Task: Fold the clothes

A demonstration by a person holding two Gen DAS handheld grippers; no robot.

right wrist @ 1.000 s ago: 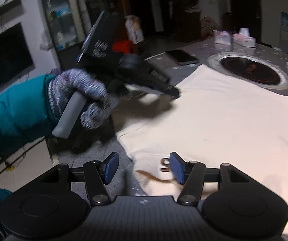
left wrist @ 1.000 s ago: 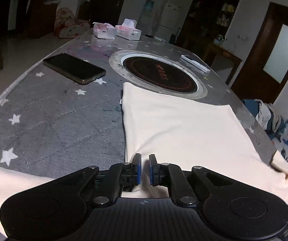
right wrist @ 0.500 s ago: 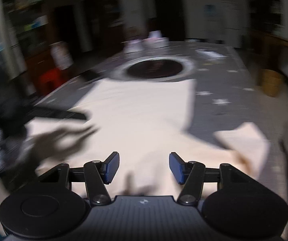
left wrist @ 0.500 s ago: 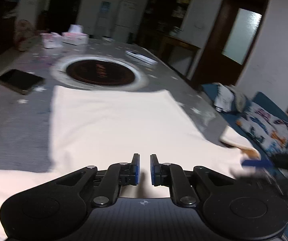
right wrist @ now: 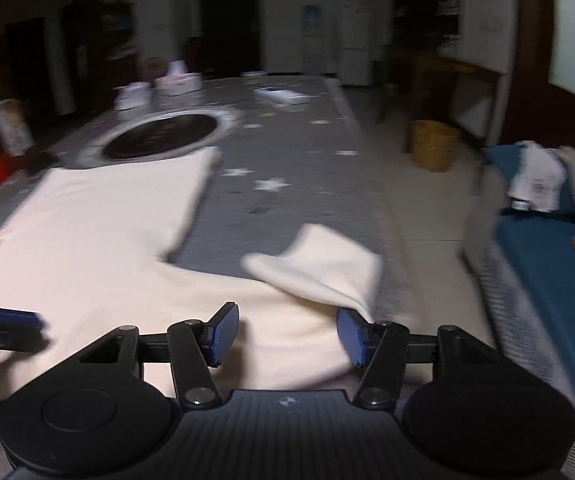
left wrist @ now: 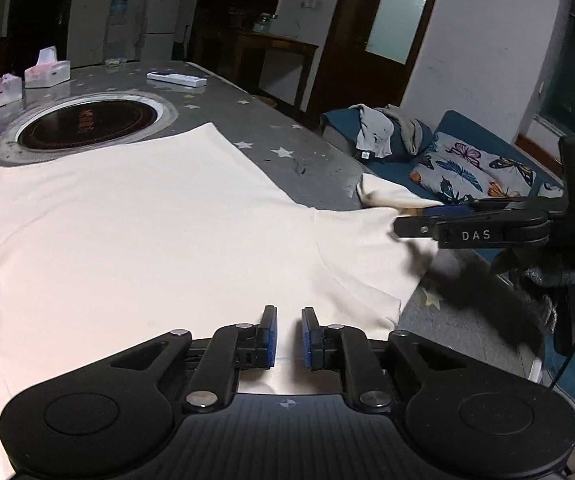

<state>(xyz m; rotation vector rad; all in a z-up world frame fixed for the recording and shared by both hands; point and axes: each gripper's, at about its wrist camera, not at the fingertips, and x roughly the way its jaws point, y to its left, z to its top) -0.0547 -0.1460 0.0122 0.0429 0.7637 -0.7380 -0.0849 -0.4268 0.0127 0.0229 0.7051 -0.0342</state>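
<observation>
- Left gripper [left wrist: 286, 334]: our jaws nearly shut, small gap, over the cream shirt [left wrist: 135, 224] at the table's [left wrist: 271, 136] near edge; grip unclear.
- Right gripper [right wrist: 283, 334]: wide open, empty, above the right sleeve [right wrist: 319, 268] by the right edge.
- Shirt spread flat, sleeves out; folding barely begun, we judge.

Far ahead of the left gripper sit two tissue boxes [left wrist: 47, 72] and a remote [left wrist: 177, 79]; nearer, a round cooktop [left wrist: 87, 125]. A butterfly cushion [left wrist: 473, 170] lies off right.
</observation>
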